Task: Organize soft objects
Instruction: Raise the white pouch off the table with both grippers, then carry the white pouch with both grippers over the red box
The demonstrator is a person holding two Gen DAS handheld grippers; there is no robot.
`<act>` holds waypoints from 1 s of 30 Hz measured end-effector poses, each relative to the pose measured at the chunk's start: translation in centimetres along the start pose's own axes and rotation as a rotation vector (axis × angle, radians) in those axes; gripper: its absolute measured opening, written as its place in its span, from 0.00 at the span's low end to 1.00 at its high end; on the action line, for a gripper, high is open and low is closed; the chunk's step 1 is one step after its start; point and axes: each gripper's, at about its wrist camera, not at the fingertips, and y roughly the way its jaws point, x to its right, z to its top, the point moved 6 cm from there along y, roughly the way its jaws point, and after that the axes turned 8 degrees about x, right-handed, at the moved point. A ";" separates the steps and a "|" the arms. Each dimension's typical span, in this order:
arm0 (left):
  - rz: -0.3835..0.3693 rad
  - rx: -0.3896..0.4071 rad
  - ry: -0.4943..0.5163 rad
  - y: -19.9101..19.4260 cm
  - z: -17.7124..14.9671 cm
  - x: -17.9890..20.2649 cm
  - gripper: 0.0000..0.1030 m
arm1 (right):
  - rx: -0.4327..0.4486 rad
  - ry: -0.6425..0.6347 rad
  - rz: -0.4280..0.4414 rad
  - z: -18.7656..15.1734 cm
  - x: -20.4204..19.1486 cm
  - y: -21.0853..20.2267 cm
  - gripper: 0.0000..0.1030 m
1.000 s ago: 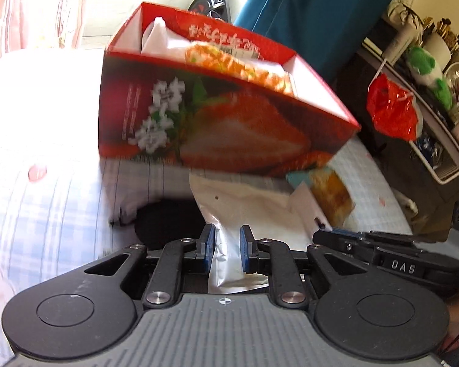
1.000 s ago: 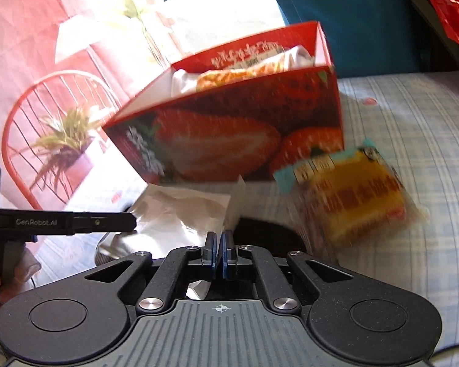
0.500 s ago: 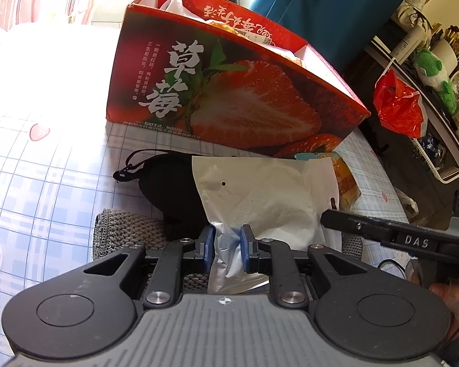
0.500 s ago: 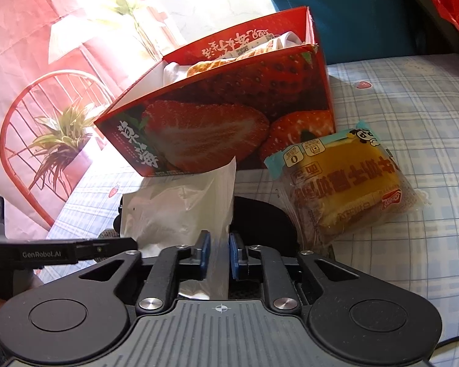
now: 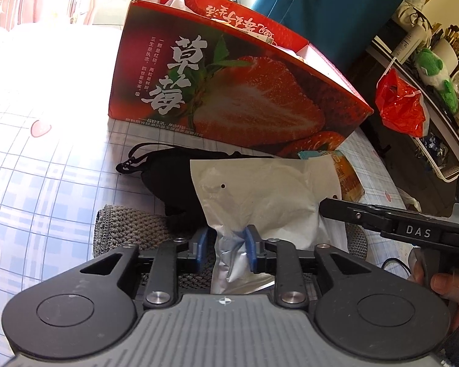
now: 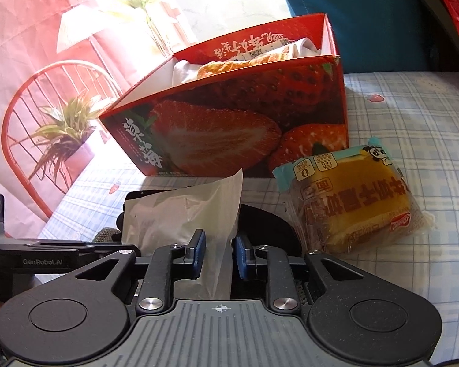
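Now, pouch [image 5: 260,195]: lies on the black bag [image 5: 171,177] before the box [image 5: 229,91].
Left tongs [image 5: 226,246]: we pinch its near edge, part closed.
Right tongs [image 6: 218,252]: jaws apart astride its corner, gripping nothing.
Advice: we should lift level, clearing the box wall.

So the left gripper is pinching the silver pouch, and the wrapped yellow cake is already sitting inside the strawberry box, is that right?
Not quite. The left gripper does pinch the silver pouch, but the wrapped yellow cake is not inside the strawberry box; it lies on the checked cloth just in front of the box. The right wrist view shows it plainly.
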 end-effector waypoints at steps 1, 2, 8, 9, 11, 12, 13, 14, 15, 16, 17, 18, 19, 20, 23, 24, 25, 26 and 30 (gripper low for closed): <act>-0.001 0.000 0.001 0.1 0.1 0.0 0.35 | -0.007 -0.007 -0.003 0.0 0.0 0.1 0.21; 0.000 0.000 0.000 0.1 0.1 0.0 0.38 | -0.015 -0.010 -0.005 0.1 0.1 0.2 0.21; -0.042 -0.015 -0.031 0.6 -0.1 0.4 0.45 | -0.041 0.031 0.014 -0.1 0.6 0.4 0.23; -0.043 -0.015 -0.028 0.7 -0.2 0.7 0.47 | -0.043 0.034 0.015 -0.2 0.7 0.5 0.23; -0.035 -0.009 -0.016 0.9 -0.4 1.0 0.47 | -0.040 0.032 0.014 -0.3 0.6 0.5 0.24; -0.033 -0.005 -0.021 0.9 -0.4 1.0 0.47 | -0.041 0.029 0.015 -0.3 0.6 0.5 0.23; -0.030 -0.002 -0.028 1.0 -0.3 1.0 0.46 | -0.042 0.027 0.018 -0.3 0.5 0.5 0.20; -0.029 0.000 -0.032 0.9 -0.3 0.9 0.43 | -0.043 0.024 0.020 -0.3 0.4 0.5 0.19; -0.029 0.004 -0.034 0.8 -0.2 0.8 0.40 | -0.043 0.019 0.019 -0.3 0.3 0.4 0.19; -0.030 0.007 -0.035 0.7 -0.1 0.8 0.39 | -0.041 0.009 0.016 -0.3 0.2 0.3 0.18; -0.029 0.011 -0.033 0.6 -0.1 0.8 0.37 | -0.039 0.000 0.012 -0.3 0.1 0.3 0.17; -0.026 0.015 -0.031 0.5 0.0 0.8 0.37 | -0.036 -0.005 0.010 -0.2 0.1 0.2 0.11; -0.024 0.018 -0.029 0.4 0.1 0.8 0.36 | -0.031 -0.006 0.006 -0.2 0.1 0.2 0.06; -0.027 0.020 -0.029 0.3 0.1 0.8 0.35 | -0.028 -0.004 0.005 -0.2 0.2 0.1 0.06; -0.035 0.027 -0.020 -0.2 0.3 0.8 0.34 | -0.012 -0.004 0.017 0.0 0.0 -0.2 0.06; -0.039 0.032 -0.016 -0.4 0.5 0.9 0.33 | -0.006 -0.010 0.024 0.1 -0.2 -0.5 0.06; -0.042 0.039 -0.011 -0.6 0.6 1.0 0.33 | 0.000 -0.016 0.031 0.2 -0.4 -0.6 0.06; -0.042 0.047 -0.001 -0.8 0.8 1.2 0.33 | 0.007 -0.026 0.034 0.3 -0.6 -0.8 0.06; -0.048 0.079 0.028 -1.5 1.6 1.9 0.32 | 0.037 -0.054 0.032 1.2 -1.1 -1.3 0.05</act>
